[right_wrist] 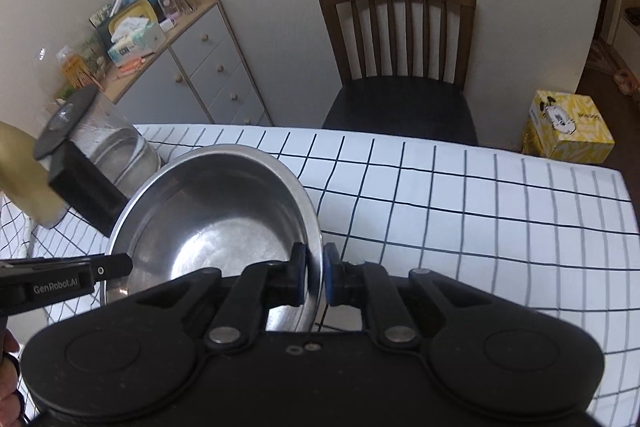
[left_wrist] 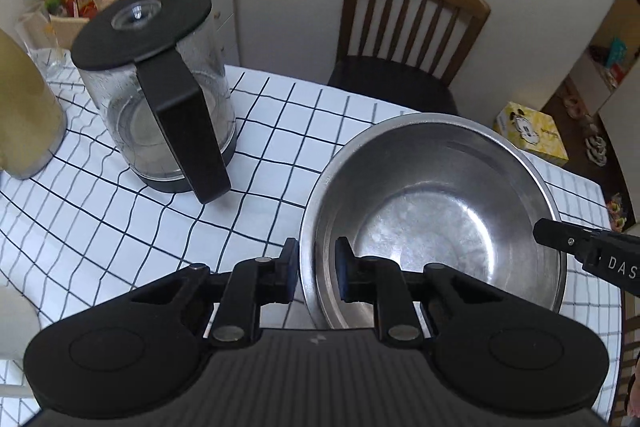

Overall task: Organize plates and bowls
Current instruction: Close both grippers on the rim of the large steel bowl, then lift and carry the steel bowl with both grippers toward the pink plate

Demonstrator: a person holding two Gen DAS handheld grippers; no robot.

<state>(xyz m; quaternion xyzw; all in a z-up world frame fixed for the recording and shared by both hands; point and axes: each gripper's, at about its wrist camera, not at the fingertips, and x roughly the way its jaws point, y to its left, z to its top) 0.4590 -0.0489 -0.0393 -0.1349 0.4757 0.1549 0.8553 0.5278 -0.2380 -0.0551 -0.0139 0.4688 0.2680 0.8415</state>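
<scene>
A large steel bowl (left_wrist: 432,203) hangs a little above the checked tablecloth, held by both grippers. My left gripper (left_wrist: 316,267) is shut on the bowl's near-left rim, one blue pad outside and one inside. My right gripper (right_wrist: 314,273) is shut on the bowl (right_wrist: 216,211) at its right rim, with the wall pinched between its pads. In the left wrist view the right gripper's finger (left_wrist: 560,237) shows at the bowl's right edge. The left gripper's finger (right_wrist: 100,269) shows at the bowl's left edge in the right wrist view.
A glass kettle (left_wrist: 160,99) with a black lid and handle stands left of the bowl on the checked table (right_wrist: 460,211). A yellowish jug (left_wrist: 24,119) stands further left. A wooden chair (right_wrist: 400,67) is behind the table, a cluttered cabinet (right_wrist: 192,67) at the back left, a yellow box (right_wrist: 568,127) on the floor.
</scene>
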